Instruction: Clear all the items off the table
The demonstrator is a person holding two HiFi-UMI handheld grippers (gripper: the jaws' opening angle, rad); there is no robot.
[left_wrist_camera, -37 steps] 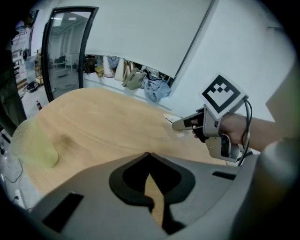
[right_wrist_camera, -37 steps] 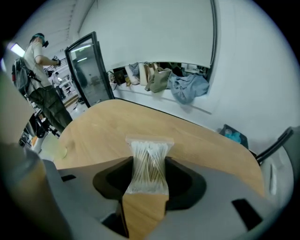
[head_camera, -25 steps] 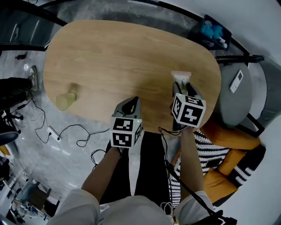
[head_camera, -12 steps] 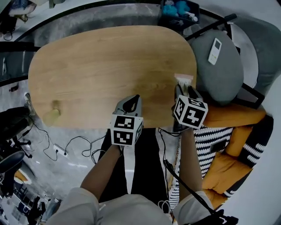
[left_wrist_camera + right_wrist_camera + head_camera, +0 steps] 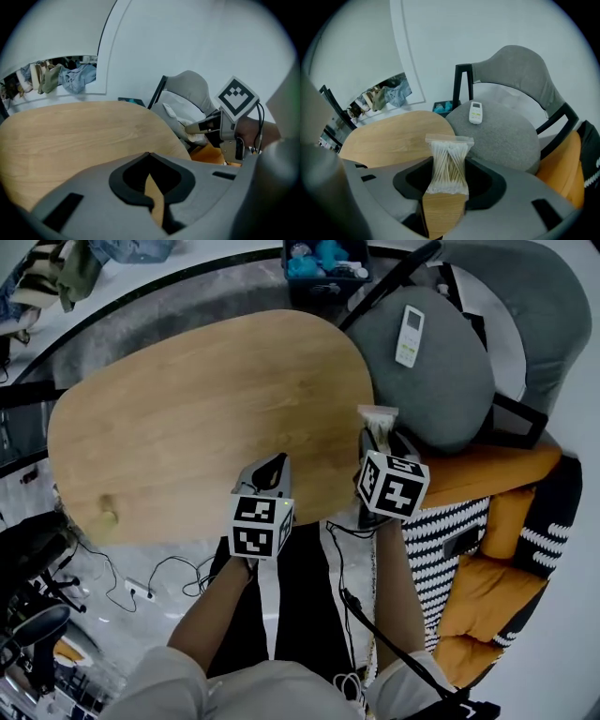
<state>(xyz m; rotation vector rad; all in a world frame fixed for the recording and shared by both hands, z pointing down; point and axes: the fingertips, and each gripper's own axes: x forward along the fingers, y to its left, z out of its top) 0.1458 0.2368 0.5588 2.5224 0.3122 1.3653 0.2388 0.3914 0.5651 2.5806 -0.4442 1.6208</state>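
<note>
A clear bag of cotton swabs (image 5: 447, 161) stands upright between the jaws of my right gripper (image 5: 447, 174), which is shut on it. In the head view the bag (image 5: 377, 415) hangs over the right end of the oval wooden table (image 5: 206, 409), next to a grey chair seat (image 5: 450, 390). My right gripper (image 5: 375, 434) is below the bag. My left gripper (image 5: 277, 463) hovers over the table's near edge; its jaws (image 5: 149, 155) meet at the tips with nothing between them. A small pale green cup (image 5: 106, 512) sits at the table's left edge.
A white remote (image 5: 408, 322) lies on the grey chair seat. An orange cushion with striped cloth (image 5: 487, 559) is at the right. A dark basket of blue things (image 5: 323, 257) stands beyond the table. Cables (image 5: 141, 587) run over the floor at the left.
Both grippers have moved toward the table's right end and the grey chair. The bag stays gripped. The cup now lies far off at the left.
</note>
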